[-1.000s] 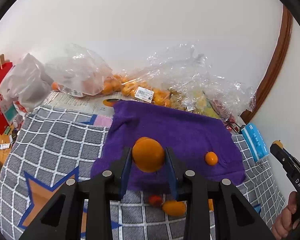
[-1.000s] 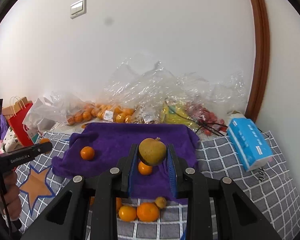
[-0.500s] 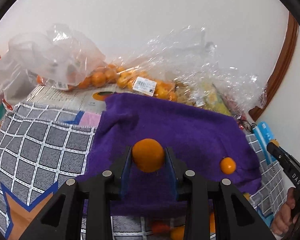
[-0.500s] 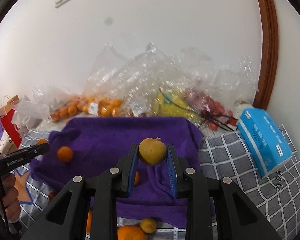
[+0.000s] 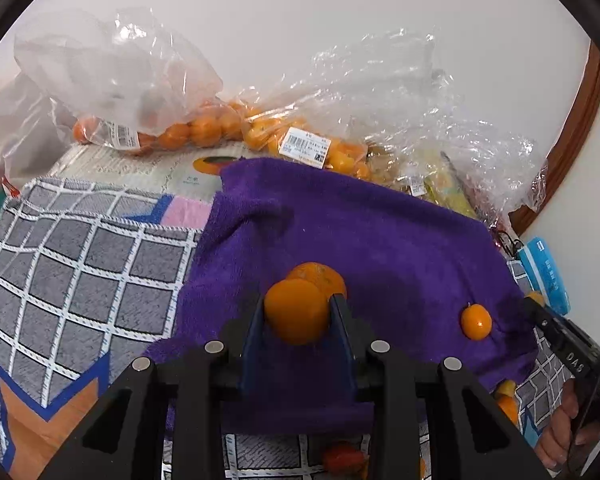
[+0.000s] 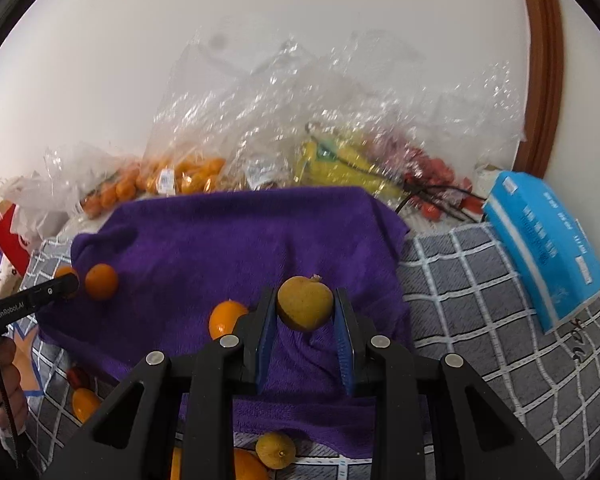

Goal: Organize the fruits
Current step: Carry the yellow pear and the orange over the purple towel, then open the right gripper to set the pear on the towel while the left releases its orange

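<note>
Change since earlier frames: both grippers have come lower over the purple towel (image 5: 380, 240); loose fruit shows nearer.
Left gripper (image 5: 298, 312): clamped on an orange (image 5: 296, 310), just in front of a second orange (image 5: 324, 274) lying on the towel.
Right gripper (image 6: 305, 308): clamped on a yellow-brown fruit (image 6: 305, 306) above the towel's near right part.
Done: two oranges lie on the towel, including a small orange (image 5: 476, 322).
Left: both held fruits unplaced; several fruits off the near edge; bagged fruit (image 6: 188, 176) far behind.
</note>
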The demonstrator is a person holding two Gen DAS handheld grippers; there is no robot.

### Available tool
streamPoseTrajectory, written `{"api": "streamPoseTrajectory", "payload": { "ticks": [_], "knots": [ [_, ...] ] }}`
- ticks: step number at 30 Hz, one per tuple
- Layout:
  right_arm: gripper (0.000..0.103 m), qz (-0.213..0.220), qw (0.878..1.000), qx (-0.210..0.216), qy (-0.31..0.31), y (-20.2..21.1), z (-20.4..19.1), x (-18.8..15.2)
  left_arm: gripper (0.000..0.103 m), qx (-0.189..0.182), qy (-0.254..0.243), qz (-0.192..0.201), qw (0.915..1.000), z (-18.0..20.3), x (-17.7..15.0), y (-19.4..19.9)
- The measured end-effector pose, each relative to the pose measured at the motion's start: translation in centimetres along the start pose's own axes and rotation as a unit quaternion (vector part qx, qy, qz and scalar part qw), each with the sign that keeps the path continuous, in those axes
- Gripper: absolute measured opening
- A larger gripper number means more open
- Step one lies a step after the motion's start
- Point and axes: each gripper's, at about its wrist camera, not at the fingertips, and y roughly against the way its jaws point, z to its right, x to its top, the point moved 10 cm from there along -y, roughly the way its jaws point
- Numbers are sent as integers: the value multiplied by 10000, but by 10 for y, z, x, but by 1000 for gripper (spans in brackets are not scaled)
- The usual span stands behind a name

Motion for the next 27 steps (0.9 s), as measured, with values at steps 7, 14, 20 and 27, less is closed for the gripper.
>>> {"api": "streamPoseTrajectory", "payload": {
  "ticks": [7,14,20,27],
  "knots": [
    [28,-324,9995,59,28,-17,-4,-15,31,-14,26,-108,9999,2,-5,-5],
    [28,-581,9983,73,75,-30,-7,-26,32,27,-13,-134,9999,2,-6,-6],
    [28,-653,9978,31,131,-34,-9,-29,32,-1,31,-183,9998,2,-8,-7],
    [34,-508,9987,6,92,-24,-7,-22,32,-3,40,-194,9998,3,-9,-5]
  ]
}}
